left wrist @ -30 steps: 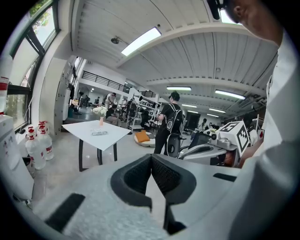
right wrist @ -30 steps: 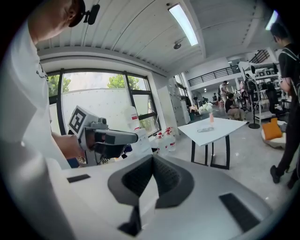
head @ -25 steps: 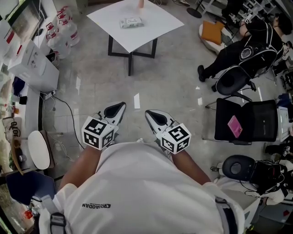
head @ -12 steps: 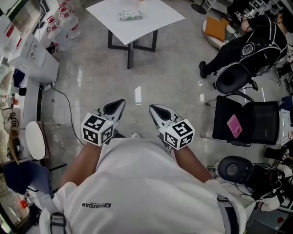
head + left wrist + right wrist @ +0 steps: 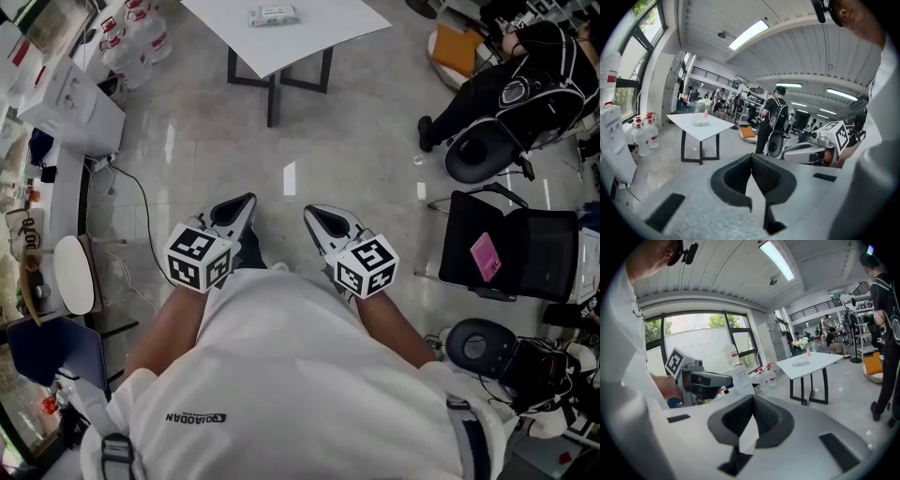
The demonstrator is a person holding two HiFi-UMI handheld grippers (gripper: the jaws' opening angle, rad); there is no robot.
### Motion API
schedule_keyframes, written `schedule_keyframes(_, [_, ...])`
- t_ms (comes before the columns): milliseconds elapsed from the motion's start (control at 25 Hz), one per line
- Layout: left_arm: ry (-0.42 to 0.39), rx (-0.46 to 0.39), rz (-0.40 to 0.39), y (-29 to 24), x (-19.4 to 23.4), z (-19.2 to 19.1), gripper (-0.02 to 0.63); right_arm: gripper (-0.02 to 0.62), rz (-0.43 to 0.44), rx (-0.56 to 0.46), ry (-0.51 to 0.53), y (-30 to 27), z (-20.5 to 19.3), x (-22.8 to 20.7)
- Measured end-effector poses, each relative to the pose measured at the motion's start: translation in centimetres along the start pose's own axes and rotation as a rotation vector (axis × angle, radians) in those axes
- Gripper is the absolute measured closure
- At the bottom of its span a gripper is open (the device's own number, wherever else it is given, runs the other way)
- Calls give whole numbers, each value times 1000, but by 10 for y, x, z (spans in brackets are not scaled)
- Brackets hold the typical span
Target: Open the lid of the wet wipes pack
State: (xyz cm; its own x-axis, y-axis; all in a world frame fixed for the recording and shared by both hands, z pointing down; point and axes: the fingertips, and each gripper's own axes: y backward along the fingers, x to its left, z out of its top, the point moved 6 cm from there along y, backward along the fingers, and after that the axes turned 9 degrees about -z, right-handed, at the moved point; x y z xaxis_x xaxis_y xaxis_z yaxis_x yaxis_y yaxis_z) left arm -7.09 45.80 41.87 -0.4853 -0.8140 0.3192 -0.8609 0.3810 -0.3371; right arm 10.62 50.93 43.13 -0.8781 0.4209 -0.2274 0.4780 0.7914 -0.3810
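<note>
Well short of the bench (image 5: 319,33), both pairs of fingers are clenched together on nothing. The left gripper (image 5: 246,199) and right gripper (image 5: 311,212) are held side by side above the floor (image 5: 356,159). The wet wipes pack (image 5: 274,14) is seen lying on that bench, well apart from both.

The head camera sits above the person's shoulders and looks steeply down past the white shirt (image 5: 281,375) to the floor (image 5: 356,159). The left gripper (image 5: 244,201) and right gripper (image 5: 313,214) are close below it, and the white table (image 5: 319,37) is far off at the top edge. Each gripper camera rides low behind its own jaws and faces almost level. All three views share that distant table, and each gripper view catches the other gripper at its side.
</note>
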Motion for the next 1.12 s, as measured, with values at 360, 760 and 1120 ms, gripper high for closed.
schedule_keyframes(360, [-15,-11,-17,-35,44,28,597,589,-19,27,3,-40,15,-30])
schedule_keyframes(760, [-40,-14,-30,-59,129,84,597,589,-39,32,18,-124,73,-59])
schedule_keyframes(1120, [-74,-36,-47,-66,217,133,597,589,-53,38,35,-207,119,-68])
